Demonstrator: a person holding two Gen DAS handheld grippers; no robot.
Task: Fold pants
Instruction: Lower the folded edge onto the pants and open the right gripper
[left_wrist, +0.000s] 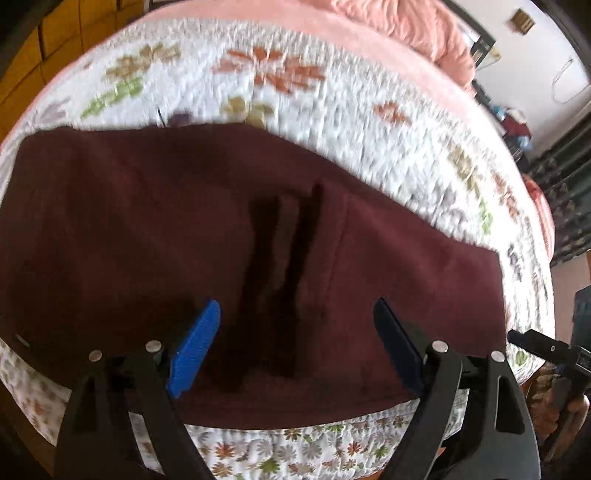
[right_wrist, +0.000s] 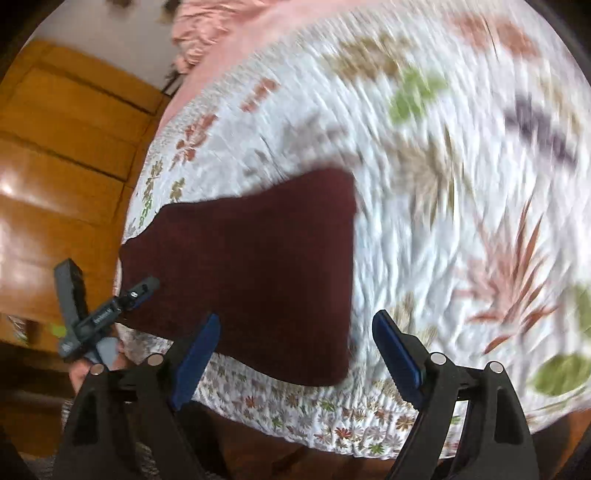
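We see a bed covered by a white quilt (left_wrist: 332, 122) printed with flowers, and a pink blanket (left_wrist: 406, 33) bunched at its far end. To one side stands a wooden cabinet (right_wrist: 55, 166).

On the quilt, close to the near edge of the bed, lie the dark maroon pants (left_wrist: 184, 221), spread flat in a long, folded band; in the right wrist view their end (right_wrist: 258, 277) lies flat on the quilt.

Our left gripper (left_wrist: 297, 343) hangs above the pants with its blue fingers (left_wrist: 195, 350) spread wide and nothing between them. Our right gripper (right_wrist: 295, 350) is likewise wide apart and empty, over the end of the pants and the quilt. Both views are blurred.
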